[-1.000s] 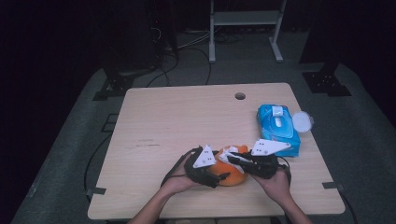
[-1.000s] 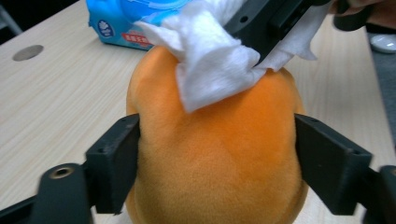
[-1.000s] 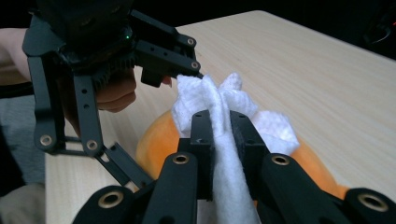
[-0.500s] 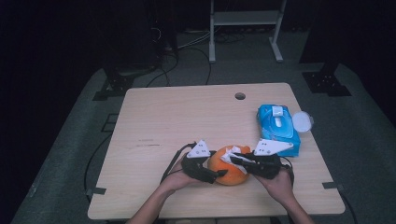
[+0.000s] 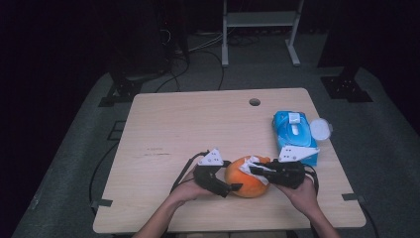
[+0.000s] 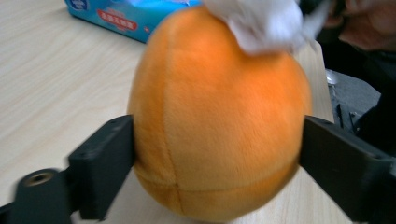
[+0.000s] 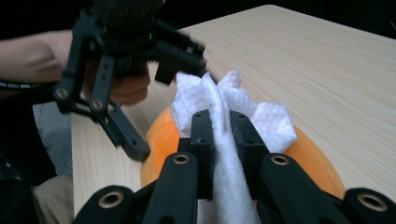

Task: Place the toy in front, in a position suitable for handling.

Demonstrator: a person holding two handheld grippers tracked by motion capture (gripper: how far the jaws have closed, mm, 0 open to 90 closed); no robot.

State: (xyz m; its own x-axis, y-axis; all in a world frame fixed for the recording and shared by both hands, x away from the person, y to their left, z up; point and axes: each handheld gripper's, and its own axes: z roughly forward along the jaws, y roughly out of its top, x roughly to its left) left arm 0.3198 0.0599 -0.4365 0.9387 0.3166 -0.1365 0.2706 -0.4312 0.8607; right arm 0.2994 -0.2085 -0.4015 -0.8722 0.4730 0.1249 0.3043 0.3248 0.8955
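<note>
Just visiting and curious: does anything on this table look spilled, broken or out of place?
Nothing stands out. The left tool grips the orange plush ball from both sides, its jaws having just been opening, while the right tool presses a white tissue on top. The blue tissue pack lies flat on the table.

Blue wipes pack [image 5: 294,136], round lid [image 5: 320,129]

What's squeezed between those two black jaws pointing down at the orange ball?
A crumpled white tissue, pinched in the right gripper and resting on top of the orange plush ball; the right gripper view shows it.
</note>
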